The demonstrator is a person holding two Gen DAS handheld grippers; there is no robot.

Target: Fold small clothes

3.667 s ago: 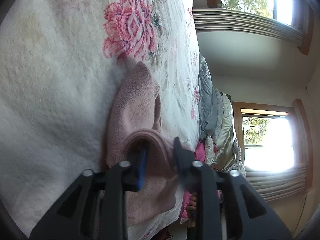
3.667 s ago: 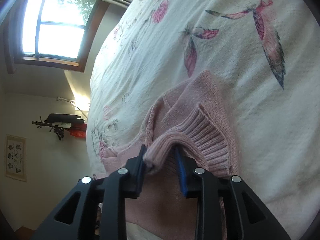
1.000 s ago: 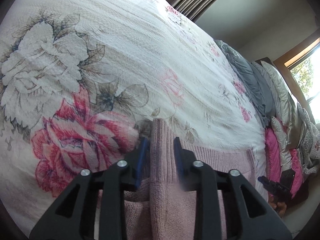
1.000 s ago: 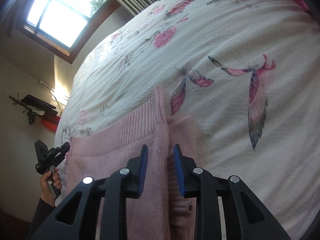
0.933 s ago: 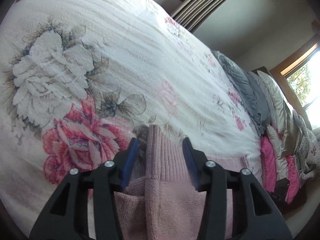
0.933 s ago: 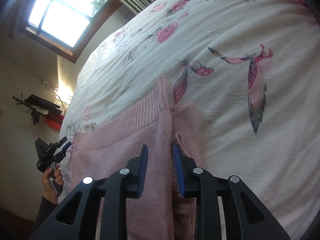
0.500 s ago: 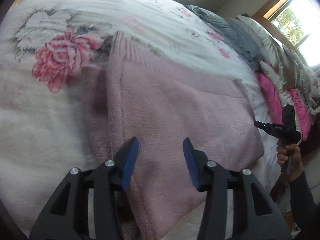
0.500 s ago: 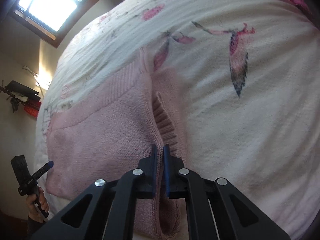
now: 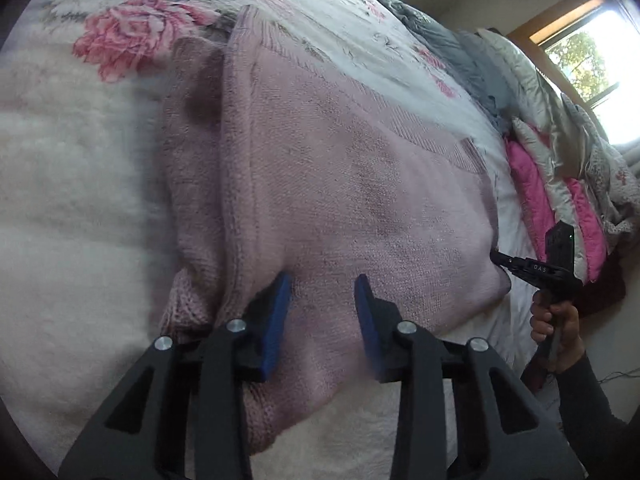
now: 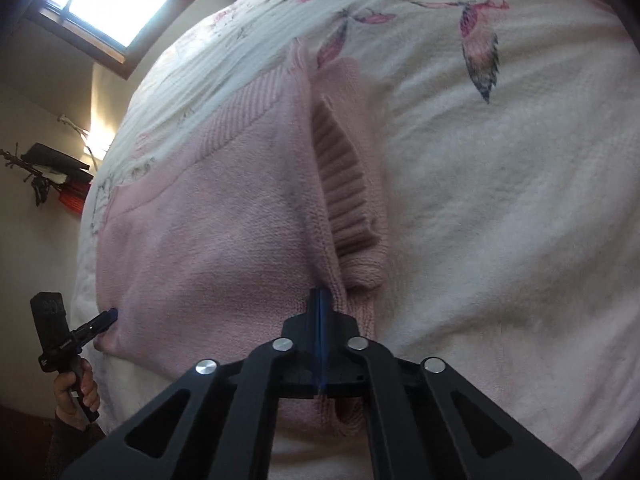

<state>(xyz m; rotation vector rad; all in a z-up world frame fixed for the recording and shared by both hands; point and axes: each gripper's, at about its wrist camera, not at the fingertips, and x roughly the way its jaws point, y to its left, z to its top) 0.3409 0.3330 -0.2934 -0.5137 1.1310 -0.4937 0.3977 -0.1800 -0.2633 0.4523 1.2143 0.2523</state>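
Right claw (image 10: 321, 300) pinches pink sweater (image 10: 224, 216) edge.

pink knit sweater (image 9: 352, 168) — folded, lying flat on the floral bedspread (image 9: 72, 168) | ribbed hem along its far edge, beside the pink rose print | one ribbed cuff (image 10: 344, 184) showing at its folded side edge — near corners lie at the bedspread's near edge

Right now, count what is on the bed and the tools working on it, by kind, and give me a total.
Sweaters: 1, the pink sweater
Grippers: 2, the left gripper and the right gripper
Bedspreads: 1, the floral bedspread
Total: 4
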